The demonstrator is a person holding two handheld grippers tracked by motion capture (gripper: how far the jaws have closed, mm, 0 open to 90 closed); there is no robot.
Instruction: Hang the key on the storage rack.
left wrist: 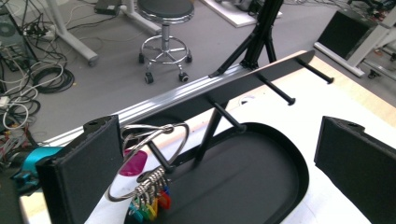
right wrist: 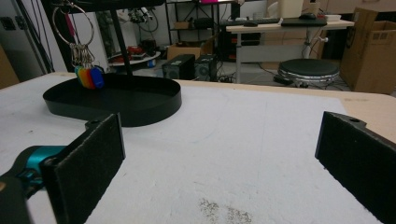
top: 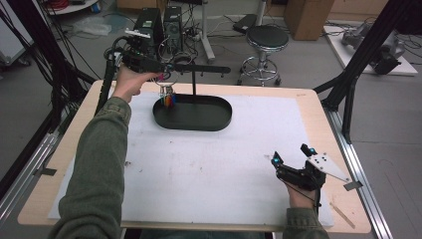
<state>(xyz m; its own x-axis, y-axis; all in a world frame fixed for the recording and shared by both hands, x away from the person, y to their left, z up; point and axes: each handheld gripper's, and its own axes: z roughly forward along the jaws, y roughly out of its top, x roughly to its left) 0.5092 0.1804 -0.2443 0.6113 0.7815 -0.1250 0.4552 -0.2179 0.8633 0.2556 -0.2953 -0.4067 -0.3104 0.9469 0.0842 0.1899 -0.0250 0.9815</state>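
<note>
A black stand rises on a thin post from an oval tray [top: 199, 121], its crossbar [top: 209, 69] carrying several short pegs. From the leftmost peg hangs a large metal key ring [left wrist: 148, 158] with coloured tags [left wrist: 150, 206]; it dangles over the tray's left end [top: 169, 97]. My left gripper [top: 161, 69] is held up at the bar's left end. Its jaws stand open [left wrist: 219, 126], with the ring just inside the left one and not pinched. My right gripper [top: 291, 154] rests open on the white mat at the front right, facing the tray [right wrist: 116, 100].
A white mat [top: 209, 159] covers the wooden table. Behind the table are a round stool [top: 266, 40], computer towers [top: 152, 22], floor cables and a cardboard box [top: 308, 15]. Black frame legs [top: 351, 94] stand at the right edge.
</note>
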